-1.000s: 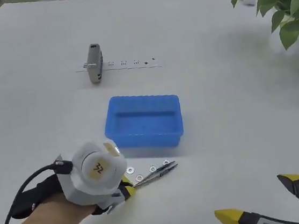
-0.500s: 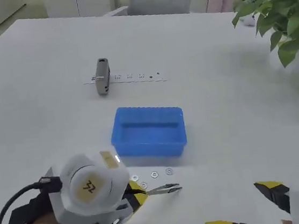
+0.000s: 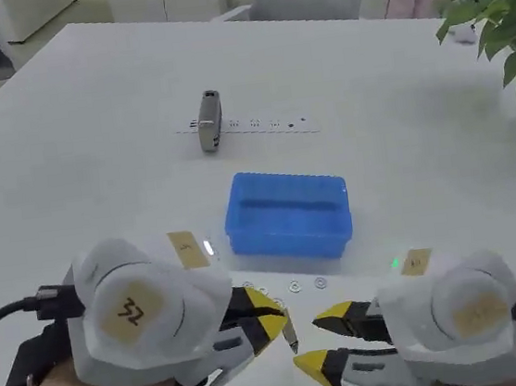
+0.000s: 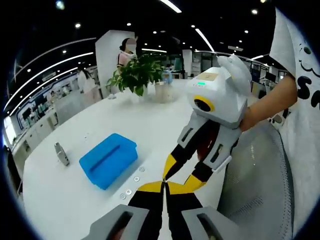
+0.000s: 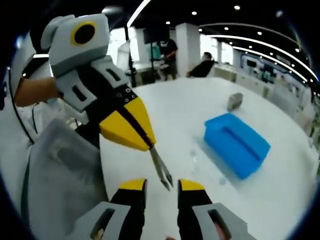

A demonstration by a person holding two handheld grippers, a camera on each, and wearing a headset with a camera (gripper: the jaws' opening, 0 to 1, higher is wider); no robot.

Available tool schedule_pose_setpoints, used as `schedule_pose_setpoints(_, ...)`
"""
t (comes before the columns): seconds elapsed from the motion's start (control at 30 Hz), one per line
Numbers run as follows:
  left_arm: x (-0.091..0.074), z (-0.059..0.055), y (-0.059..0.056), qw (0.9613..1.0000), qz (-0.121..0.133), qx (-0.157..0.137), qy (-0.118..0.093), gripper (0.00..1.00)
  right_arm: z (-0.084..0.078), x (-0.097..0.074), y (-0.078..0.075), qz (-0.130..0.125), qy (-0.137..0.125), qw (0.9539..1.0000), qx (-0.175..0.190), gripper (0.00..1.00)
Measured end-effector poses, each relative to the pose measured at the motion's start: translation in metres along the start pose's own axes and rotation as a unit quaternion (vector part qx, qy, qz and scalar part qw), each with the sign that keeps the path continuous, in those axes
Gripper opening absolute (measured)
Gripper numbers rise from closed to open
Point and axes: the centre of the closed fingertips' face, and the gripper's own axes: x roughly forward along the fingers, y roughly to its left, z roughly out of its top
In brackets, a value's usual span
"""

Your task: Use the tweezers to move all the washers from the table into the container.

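Open-plan office with a white table (image 3: 92,128) as the workbench; at its centre sits the blue container (image 3: 286,236), with a power strip (image 3: 260,126) at its 12 o'clock and a leafy plant (image 3: 498,7) off at 2 o'clock. At the container's 6 o'clock, just beside its front wall, the washers (image 3: 294,287) lie in a short row on the bare tabletop, and none can be seen inside the bin. The left gripper (image 3: 270,315) has its yellow jaws pressed together on the tweezers (image 5: 160,167), whose thin points jut out toward the right gripper (image 3: 317,340). That one has its jaws spread, and in the right gripper view the tweezer points sit in the gap between them, apparently touching neither jaw. This looks like a setup step: the tool is being passed across or reseated, and no washer is yet picked. The next move probably calls for the right jaws to close on the tweezer arms squarely, light enough that the points can pinch, before the tool goes to the nearest washer.
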Motion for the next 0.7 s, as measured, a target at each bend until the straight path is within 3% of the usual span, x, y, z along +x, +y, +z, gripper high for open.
schedule_pose_setpoints(0.17, -0.01, 0.002, 0.002, 0.9997, -0.014, 0.017, 0.003, 0.0, 0.02, 0.015, 0.001, 0.027, -0.004, 0.9987, -0.043, 0.13)
schedule_pose_setpoints(0.33, -0.016, 0.006, 0.015, 0.9993, -0.011, 0.034, 0.014, 0.0, 0.034, 0.021, 0.003, 0.051, -0.012, 0.9972, -0.053, 0.08)
schedule_pose_setpoints(0.47, -0.014, 0.007, 0.03, 0.999, -0.001, 0.042, 0.019, 0.0, 0.045, 0.027, -0.003, 0.045, -0.024, 0.9974, -0.052, 0.1)
schedule_pose_setpoints(0.6, -0.011, 0.011, 0.043, 0.9995, 0.0, 0.03, 0.008, 0.0, 0.053, 0.032, -0.015, 0.036, -0.038, 0.9978, -0.04, 0.06)
schedule_pose_setpoints(0.7, -0.003, 0.008, 0.052, 0.9989, 0.005, 0.045, 0.014, 0.0, 0.055, 0.04, -0.025, 0.038, -0.038, 0.9982, -0.027, 0.07)
